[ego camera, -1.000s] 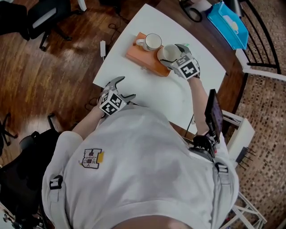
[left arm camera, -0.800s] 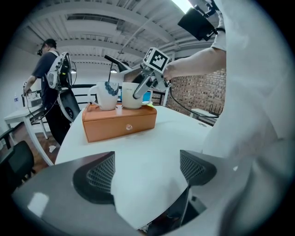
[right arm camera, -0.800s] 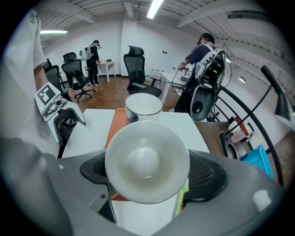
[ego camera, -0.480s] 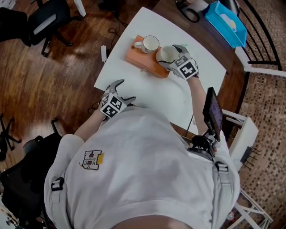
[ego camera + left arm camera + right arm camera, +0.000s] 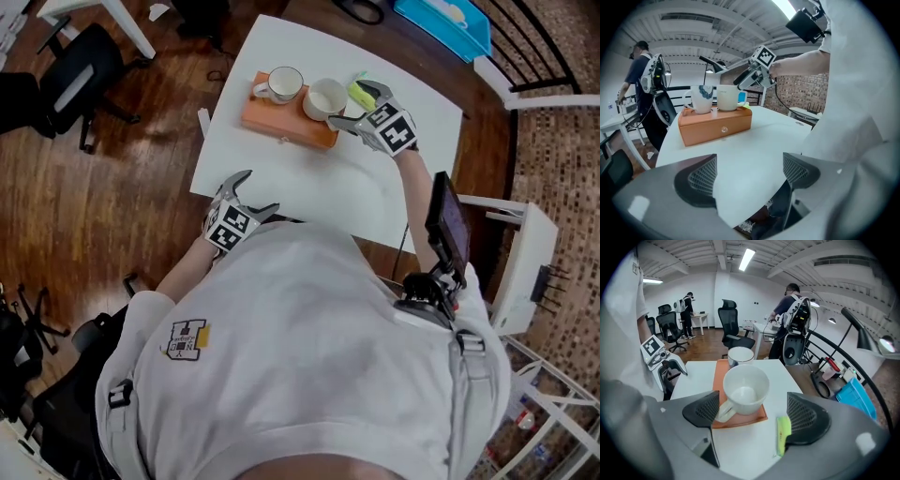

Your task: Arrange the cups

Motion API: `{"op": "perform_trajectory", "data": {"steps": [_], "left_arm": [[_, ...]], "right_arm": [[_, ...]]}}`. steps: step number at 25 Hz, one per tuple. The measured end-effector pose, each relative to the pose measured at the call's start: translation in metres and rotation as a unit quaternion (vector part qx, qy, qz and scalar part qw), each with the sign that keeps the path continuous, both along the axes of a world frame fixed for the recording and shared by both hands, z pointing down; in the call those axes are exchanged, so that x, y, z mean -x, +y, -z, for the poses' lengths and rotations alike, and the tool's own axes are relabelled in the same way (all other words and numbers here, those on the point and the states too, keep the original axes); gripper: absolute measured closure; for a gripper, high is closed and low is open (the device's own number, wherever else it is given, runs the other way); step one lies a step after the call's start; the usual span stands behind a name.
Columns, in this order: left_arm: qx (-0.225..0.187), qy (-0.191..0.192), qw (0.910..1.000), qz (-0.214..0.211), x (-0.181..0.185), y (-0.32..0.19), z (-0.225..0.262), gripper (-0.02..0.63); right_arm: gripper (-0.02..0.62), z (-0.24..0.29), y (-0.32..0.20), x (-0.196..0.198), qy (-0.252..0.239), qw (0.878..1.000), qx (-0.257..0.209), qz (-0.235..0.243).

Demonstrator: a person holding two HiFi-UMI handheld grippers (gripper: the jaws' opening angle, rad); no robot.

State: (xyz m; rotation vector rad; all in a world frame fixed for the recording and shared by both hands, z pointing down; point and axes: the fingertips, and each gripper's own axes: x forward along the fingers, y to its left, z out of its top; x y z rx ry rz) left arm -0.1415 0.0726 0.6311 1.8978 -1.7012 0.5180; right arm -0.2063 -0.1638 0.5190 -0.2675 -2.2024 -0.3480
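Closest in, the person's white shirt carries a small chest patch (image 5: 190,335) whose print is too small to read. Just beyond it the left tongs (image 5: 749,176) hang over the near edge of the white surface (image 5: 309,178), jaws wide apart with nothing between them. The cube (image 5: 230,225) on them bears black-and-white square markers and no readable text.

Further along the surface, the right tongs (image 5: 752,414) point at an orange box (image 5: 281,120). Their jaws stand wide, having just drawn in slightly, and they grip nothing. A white cup (image 5: 745,389) stands upright on the box's near end, in line between the jaws. Its handle is turned toward the left pad, and the pads do not press on it. A yellow-green item (image 5: 783,432) lies on the surface just beside the right pad, and the small dark print on it cannot be read.

Behind the white cup, on the far end of the same box, stands a second cup (image 5: 740,355), also upright. The left gripper view shows a blue pattern on its side. Beyond the surface, a blue bin (image 5: 445,23) sits well apart.
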Motion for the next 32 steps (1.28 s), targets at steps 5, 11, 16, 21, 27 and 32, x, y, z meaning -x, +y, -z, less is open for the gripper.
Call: {"op": "perform_trajectory", "data": {"steps": [5, 11, 16, 21, 27, 32], "left_arm": [[0.001, -0.009, 0.9986, -0.052, -0.014, -0.001, 0.002, 0.161], [0.008, -0.013, 0.9928, -0.119, -0.041, -0.012, 0.002, 0.161], [0.021, -0.02, 0.9816, -0.189, -0.056, -0.017, -0.001, 0.169], [0.03, -0.028, 0.9727, -0.228, -0.066, -0.023, -0.008, 0.18], [0.027, -0.044, 0.9762, -0.211, -0.051, -0.03, -0.01, 0.309], [0.038, -0.069, 0.9868, -0.142, -0.023, -0.036, -0.019, 0.606]], "right_arm": [[0.216, 0.017, -0.011, -0.048, -0.039, 0.996, 0.015, -0.082], [0.305, 0.001, -0.008, -0.132, -0.076, 0.975, 0.076, -0.193], [0.348, -0.044, 0.02, -0.196, -0.056, 0.955, 0.089, -0.278], [0.394, -0.093, 0.058, -0.227, -0.02, 0.95, 0.073, -0.304], [0.491, -0.132, 0.092, -0.235, 0.009, 0.948, 0.048, -0.314], [0.564, -0.151, 0.098, -0.24, 0.023, 0.948, 0.034, -0.317]]}}
